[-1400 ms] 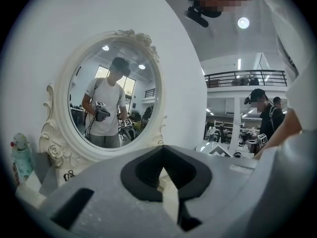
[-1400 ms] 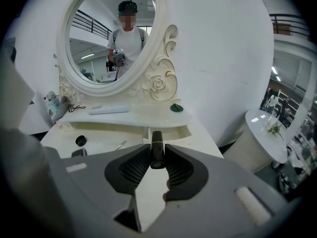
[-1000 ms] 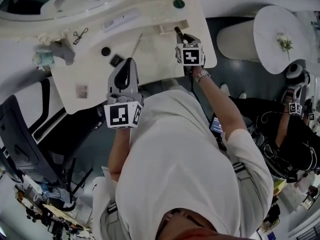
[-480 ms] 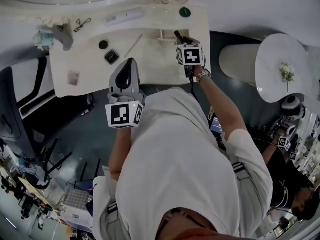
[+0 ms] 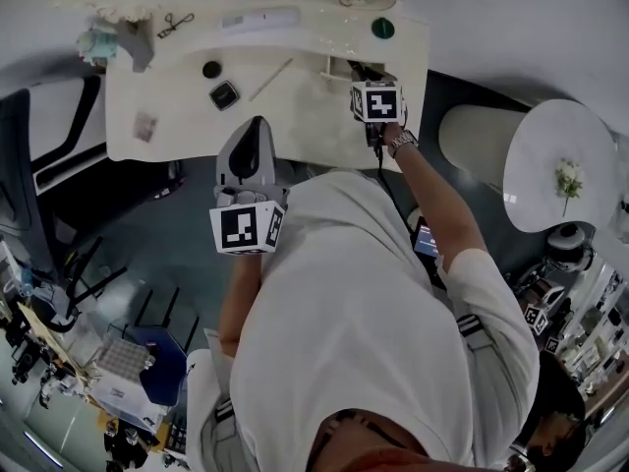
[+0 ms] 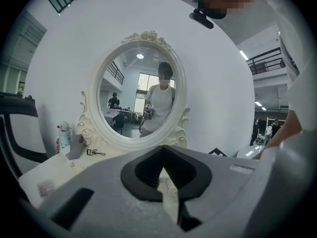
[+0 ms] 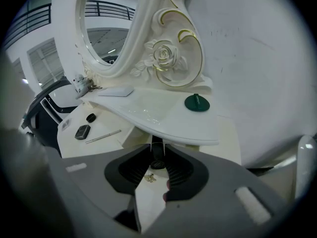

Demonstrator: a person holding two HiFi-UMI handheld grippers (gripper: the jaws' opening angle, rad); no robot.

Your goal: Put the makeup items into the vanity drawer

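Looking steeply down, the head view shows the white bench (image 5: 305,116) across the upper frame. At upper centre the right gripper (image 5: 366,77) has its jaws closed on a dark tube (image 5: 352,66) at the small pulled-out drawer (image 5: 332,69). What lies inside the drawer is hidden here. Left of it on the bench lie a thin stick (image 5: 270,80), a square compact (image 5: 224,94) and a round black pot (image 5: 211,69). A green disc (image 5: 382,28) sits on the upper shelf. The left gripper (image 5: 252,126) hangs at the bench's near edge, left of centre.

In the left gripper view, that gripper's (image 6: 163,175) jaws are closed together with nothing between them. An oval mirror (image 6: 141,93) fills the centre.

In the right gripper view, the right gripper's (image 7: 157,168) jaws clamp the tube (image 7: 157,152), its far end under the shelf edge beside the drawer wall (image 7: 130,133). A small gold thing (image 7: 150,178) lies on the pale floor below.
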